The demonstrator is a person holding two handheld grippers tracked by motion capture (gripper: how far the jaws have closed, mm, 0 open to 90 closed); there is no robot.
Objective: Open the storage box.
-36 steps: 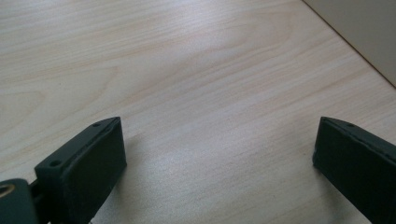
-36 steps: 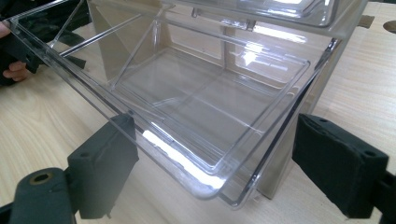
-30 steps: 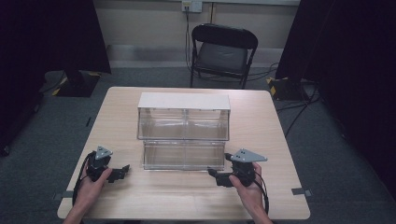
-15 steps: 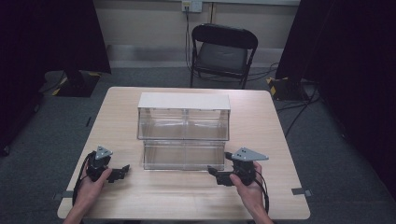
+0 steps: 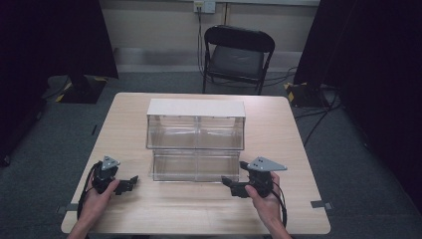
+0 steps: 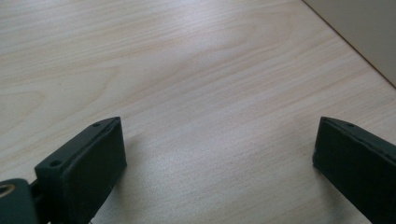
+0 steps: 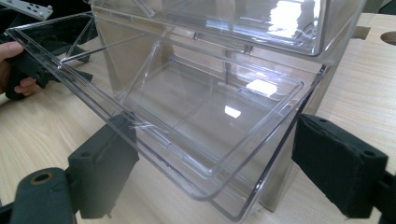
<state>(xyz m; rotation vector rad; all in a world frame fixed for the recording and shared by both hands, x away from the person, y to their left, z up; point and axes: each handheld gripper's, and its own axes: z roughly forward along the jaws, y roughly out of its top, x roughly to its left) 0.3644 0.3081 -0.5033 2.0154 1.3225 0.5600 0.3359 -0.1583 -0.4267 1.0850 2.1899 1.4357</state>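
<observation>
right gripper [image 7: 212,154] at clear bin [image 7: 196,116] — jaws apart

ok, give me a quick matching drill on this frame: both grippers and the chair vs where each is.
1. left gripper
2. right gripper
3. chair

A. behind the table
B. jaws astride the lower bin rim
C. jaws over bare table

Pairs: 1-C, 2-B, 3-A
</observation>
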